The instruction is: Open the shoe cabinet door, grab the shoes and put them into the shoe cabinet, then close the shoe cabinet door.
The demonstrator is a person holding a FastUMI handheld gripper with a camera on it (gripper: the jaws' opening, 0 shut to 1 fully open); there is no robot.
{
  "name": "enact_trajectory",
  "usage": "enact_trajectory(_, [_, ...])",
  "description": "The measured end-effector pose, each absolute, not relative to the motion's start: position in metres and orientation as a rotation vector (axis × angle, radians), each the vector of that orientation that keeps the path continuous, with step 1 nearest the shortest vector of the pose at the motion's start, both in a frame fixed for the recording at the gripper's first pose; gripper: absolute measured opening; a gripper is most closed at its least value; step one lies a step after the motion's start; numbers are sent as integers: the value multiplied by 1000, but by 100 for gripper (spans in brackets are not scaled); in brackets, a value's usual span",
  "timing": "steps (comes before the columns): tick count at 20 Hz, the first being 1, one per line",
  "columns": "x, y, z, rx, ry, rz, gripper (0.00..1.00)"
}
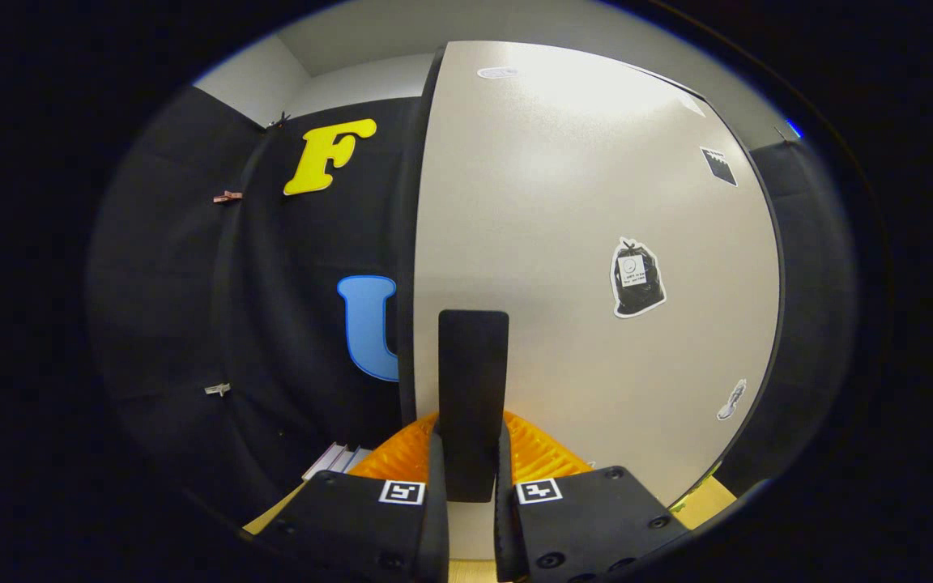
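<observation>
Tongs point(470, 486) clamped on door handle point(473, 389)

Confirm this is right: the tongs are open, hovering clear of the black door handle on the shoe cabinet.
Not quite. In the gripper view the tongs are shut on the black door handle of the shoe cabinet door, both fingers pressing its sides, not open and clear.

- My camera sits on the tongs point(471, 494) and looks forward along the two fingers.
- It faces the pale cabinet door point(580, 267) from very near, a little upward.
- Beside the door's edge I see the black cloth wall point(272, 308), with grey wall above it.
</observation>
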State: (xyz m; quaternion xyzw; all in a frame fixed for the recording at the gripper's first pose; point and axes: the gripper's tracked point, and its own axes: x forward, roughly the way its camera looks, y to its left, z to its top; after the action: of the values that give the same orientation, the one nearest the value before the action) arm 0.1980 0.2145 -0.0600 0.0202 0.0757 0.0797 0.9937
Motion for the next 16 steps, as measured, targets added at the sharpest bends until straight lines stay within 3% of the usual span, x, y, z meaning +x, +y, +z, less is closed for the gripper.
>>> enact_trajectory(16, [37,114,-34,93,149,285,26])
